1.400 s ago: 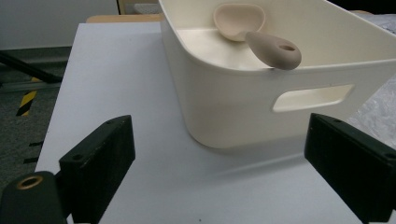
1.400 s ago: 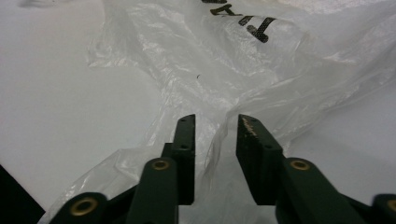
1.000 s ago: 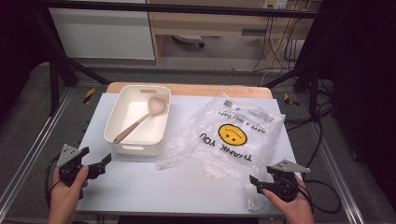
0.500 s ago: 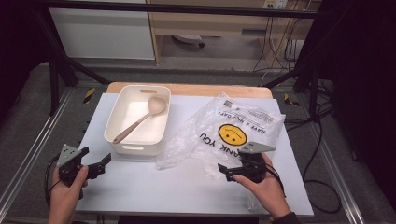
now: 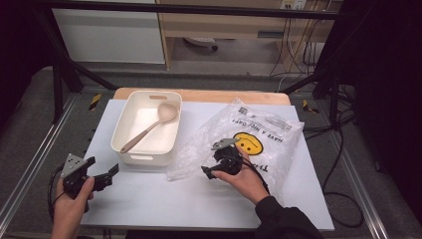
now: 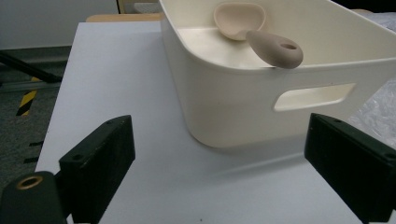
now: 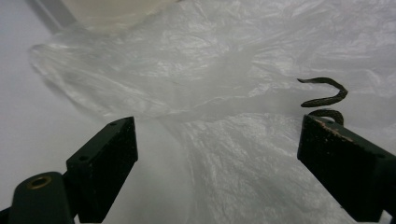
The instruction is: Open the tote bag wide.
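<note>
Right gripper [image 5: 213, 168]: over the near edge of the bag [image 5: 259, 144], jaws spread and lately narrowed a little, crumpled film lying between them, pads not pressing it. Bag: clear plastic with a yellow smiley, flat on the counter [image 5: 149, 199], its left edge against the tub [image 5: 145, 130]. Left gripper [image 5: 102, 177]: at the counter's near left corner, jaws spread with nothing between them, pointed at the tub's handle slot. Tub: white, holding a spoon [image 5: 149, 127] whose handle rested on the near rim
</note>
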### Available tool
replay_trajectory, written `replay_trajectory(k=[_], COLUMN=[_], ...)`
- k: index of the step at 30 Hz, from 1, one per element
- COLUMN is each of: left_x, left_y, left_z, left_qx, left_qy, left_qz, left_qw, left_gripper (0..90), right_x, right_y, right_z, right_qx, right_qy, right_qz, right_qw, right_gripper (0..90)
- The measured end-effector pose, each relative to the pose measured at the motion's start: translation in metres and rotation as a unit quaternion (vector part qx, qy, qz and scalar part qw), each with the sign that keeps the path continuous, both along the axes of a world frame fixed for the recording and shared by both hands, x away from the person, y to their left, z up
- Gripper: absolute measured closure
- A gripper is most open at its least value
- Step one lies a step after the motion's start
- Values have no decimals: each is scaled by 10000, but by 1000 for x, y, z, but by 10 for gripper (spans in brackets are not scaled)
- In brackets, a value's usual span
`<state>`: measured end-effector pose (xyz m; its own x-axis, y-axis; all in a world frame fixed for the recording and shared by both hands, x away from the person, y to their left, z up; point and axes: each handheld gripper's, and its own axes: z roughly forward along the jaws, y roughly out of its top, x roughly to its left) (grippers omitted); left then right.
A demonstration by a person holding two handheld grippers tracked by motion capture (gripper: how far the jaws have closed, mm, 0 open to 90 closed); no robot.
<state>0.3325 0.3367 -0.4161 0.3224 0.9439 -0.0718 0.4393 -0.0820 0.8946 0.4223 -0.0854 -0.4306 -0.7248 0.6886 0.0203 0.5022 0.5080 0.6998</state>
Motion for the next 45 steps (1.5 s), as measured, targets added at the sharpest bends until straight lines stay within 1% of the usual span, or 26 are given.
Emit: replay_trajectory(k=[1, 3, 5, 7, 8, 11, 15, 18, 20, 21, 22, 23, 24, 25, 31, 33, 34, 35, 36, 39, 40, 41, 42, 43, 44, 45], left_x=[0, 0, 0, 0, 0, 0, 0, 0, 0, 0, 0, 0, 0, 0, 1, 0, 0, 0, 0, 1, 1, 1, 1, 1, 1, 1], left_y=[0, 0, 0, 0, 0, 0, 0, 0, 0, 0, 0, 0, 0, 0, 0, 0, 0, 1, 1, 1, 1, 1, 0, 0, 0, 0], left_z=[0, 0, 0, 0, 0, 0, 0, 0, 0, -1, -1, -1, -1, -1, -1, -1, -1, -1, -1, -1, -1, -1, -1, -1, -1, -1], left_qx=[3, 8, 10, 14, 12, 11, 10, 11, 10, 8, 10, 5, -9, -20, -33, -37, -35, -21, -30, -9, -7, -5, -4, -1, -27, -22], left_qy=[9, 12, 9, 7, 10, 14, 12, 22, 27, 26, 26, 28, 30, 35, 48, 46, 41, 35, 37, 50, 50, 49, 47, 49, 33, 30], left_qz=[-1, -11, -14, -18, -12, -7, -2, -7, -7, -7, -14, -10, -2, 2, 15, 15, 16, 17, 14, 5, 2, 2, 1, 2, 14, 5], left_qw=[10000, 10000, 10000, 10000, 10000, 10000, 10000, 10000, 10000, 10000, 10000, 10000, 10000, 10000, 10000, 10000, 10000, 10000, 10000, 10000, 10000, 10000, 10000, 10000, 10000, 10000], left_gripper=[82, 81, 82, 81, 81, 81, 81, 82, 82, 81, 81, 81, 82, 82, 82, 81, 81, 82, 82, 82, 82, 82, 82, 81, 81, 81], right_x=[2, 6, 8, 9, 9, 9, 11, 11, 12, 13, 13, 13, 14, 14, 16, 17, 17, 21, 21, 28, 34, 34, 37, 44, 44, 48], right_y=[2, 6, 8, 11, 11, 11, 10, 8, 6, 6, 6, 6, 6, 6, 4, 3, 3, -1, -1, -5, -6, -6, -6, -5, -5, -4], right_z=[-4, -10, -15, -18, -20, -21, -20, -19, -19, -19, -19, -19, -19, -19, -19, -19, -19, -19, -19, -20, -20, -20, -20, -20, -20, -19], right_qx=[27, -74, -105, -172, -218, -239, -207, -153, -169, -177, -177, -184, -188, -196, -155, -158, -158, -134, -134, -63, -60, -60, -30, -30, -30, -6], right_qy=[7, 27, 31, 55, 27, 24, -39, -58, -91, -104, -104, -119, -138, -150, -100, -159, -159, -170, -170, -126, -150, -150, -117, -111, -111, -86], right_qz=[-15, -2, 7, 12, -5, -12, 103, 100, 85, 70, 70, 60, 50, 38, 16, -158, -158, -330, -330, -487, -604, -604, -664, -767, -767, -836], right_qw=[10000, 10000, 9999, 9998, 9998, 9997, 9997, 9998, 9998, 9998, 9998, 9997, 9997, 9997, 9998, 9996, 9996, 9992, 9992, 9987, 9980, 9980, 9977, 9970, 9970, 9965], right_gripper=[155, 159, 183, 202, 219, 255, 428, 589, 694, 768, 768, 804, 870, 900, 900, 900, 900, 900, 900, 900, 900, 900, 900, 900, 900, 900])
